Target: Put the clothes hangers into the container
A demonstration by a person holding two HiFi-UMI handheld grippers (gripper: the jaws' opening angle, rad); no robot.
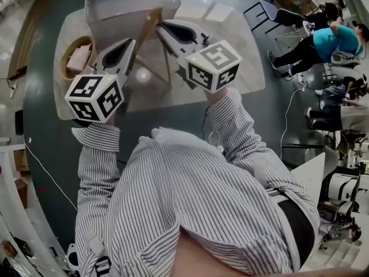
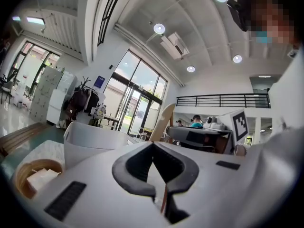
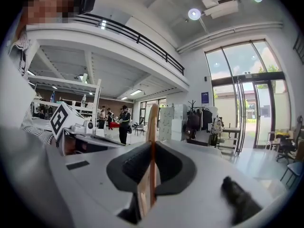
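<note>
Spanning the gap between the two sets of fingers, one wooden hanger (image 1: 149, 33) is held above the bench (image 1: 230, 27), at the near wall of the container (image 1: 115, 7). Whether it touches that wall cannot be told. In the head view its visible arm is seen slanted, the long axis running from 12 o'clock by the container down toward 7 o'clock. In the right gripper view it is seen edge-on and upright, rising past the fingers (image 3: 173, 167) to 12 o'clock. In the left gripper view a curved arm is seen leaning to 1 o'clock.

The left gripper (image 1: 131, 42) is pointed toward 1 o'clock and the right gripper (image 1: 162, 26) toward 11 o'clock, so that the tips converge on the hanger. Both forearms, in striped sleeves, are stretched forward, with the marker cubes nearest the body. The right fingers are clamped on the flat of the wood. The left fingers are pressed together on a thin wooden edge.

One hanger, one container and two grippers are counted. One round wooden bowl (image 1: 69, 48) is set on the bench at 9 o'clock of the left gripper.
</note>
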